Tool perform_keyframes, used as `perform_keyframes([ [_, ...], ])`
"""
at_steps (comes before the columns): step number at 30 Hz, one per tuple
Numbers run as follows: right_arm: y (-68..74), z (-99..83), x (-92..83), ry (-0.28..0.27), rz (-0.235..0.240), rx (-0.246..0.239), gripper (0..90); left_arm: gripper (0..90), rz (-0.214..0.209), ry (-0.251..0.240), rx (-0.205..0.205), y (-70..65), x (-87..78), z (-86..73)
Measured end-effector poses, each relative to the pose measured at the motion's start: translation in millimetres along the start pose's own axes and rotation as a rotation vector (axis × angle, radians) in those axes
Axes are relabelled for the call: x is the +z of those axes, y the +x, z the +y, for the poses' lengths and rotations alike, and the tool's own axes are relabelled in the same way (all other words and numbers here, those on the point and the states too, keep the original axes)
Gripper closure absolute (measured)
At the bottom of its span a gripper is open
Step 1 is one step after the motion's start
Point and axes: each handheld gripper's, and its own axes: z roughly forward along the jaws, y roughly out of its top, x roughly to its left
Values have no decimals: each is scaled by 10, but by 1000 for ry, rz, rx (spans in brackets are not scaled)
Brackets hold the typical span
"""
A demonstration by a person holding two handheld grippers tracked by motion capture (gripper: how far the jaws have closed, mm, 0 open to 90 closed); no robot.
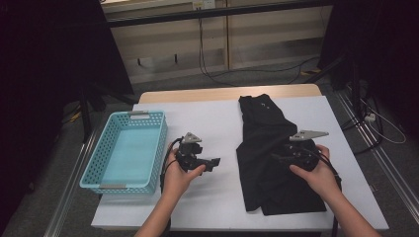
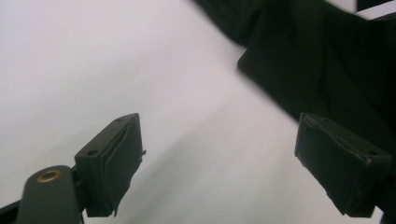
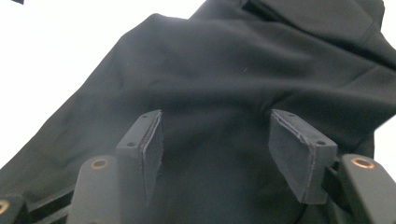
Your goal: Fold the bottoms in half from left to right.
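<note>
A black garment point(image 1: 269, 148) lies spread on the right half of the white table point(image 1: 207, 118). A hand holds my left gripper point(image 1: 215, 163) just left of the cloth, jaws pointing at its edge. In the left gripper view, my left gripper point(image 2: 233, 163) is open over bare table, with the garment point(image 2: 327, 60) at upper right. My right gripper point(image 1: 279, 157) is above the middle of the garment. In the right gripper view, my right gripper point(image 3: 233, 154) is open with the black cloth point(image 3: 224, 70) below and nothing pinched between the pads.
A teal perforated basket point(image 1: 157, 148) stands empty at the table's left edge. Beyond the far edge are a floor with cables point(image 1: 212, 74) and pale cabinets. Dark stands flank the table on both sides.
</note>
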Motion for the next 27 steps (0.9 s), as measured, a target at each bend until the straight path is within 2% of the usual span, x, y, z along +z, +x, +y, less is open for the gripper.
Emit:
perform_keyframes([
  [4,67,-102,-71,4,8,-8,380,152,16,7,-22,80,7,-101],
  [7,118,-177,-121,0,33,-15,487,152,29,7,-17,103,-14,-153],
  [9,169,-215,-139,6,58,-16,515,153,26,15,-23,116,-20,-188],
  [11,226,-230,-142,10,70,-33,568,152,30,16,-31,133,-32,-210],
  [12,270,-233,-143,13,94,-40,582,152,33,18,-32,140,-43,-215],
  [17,462,-266,-153,33,156,-97,603,152,46,11,-29,134,-87,-223],
  [20,514,-337,-138,69,156,-126,590,152,53,10,-32,133,-105,-232],
  [22,516,-374,-120,101,157,-142,622,152,53,12,-32,135,-114,-237],
  [26,515,-400,-132,124,141,-189,877,153,63,-3,-35,140,-137,-236],
  [27,508,-393,-144,128,144,-190,894,153,64,-2,-34,143,-145,-234],
])
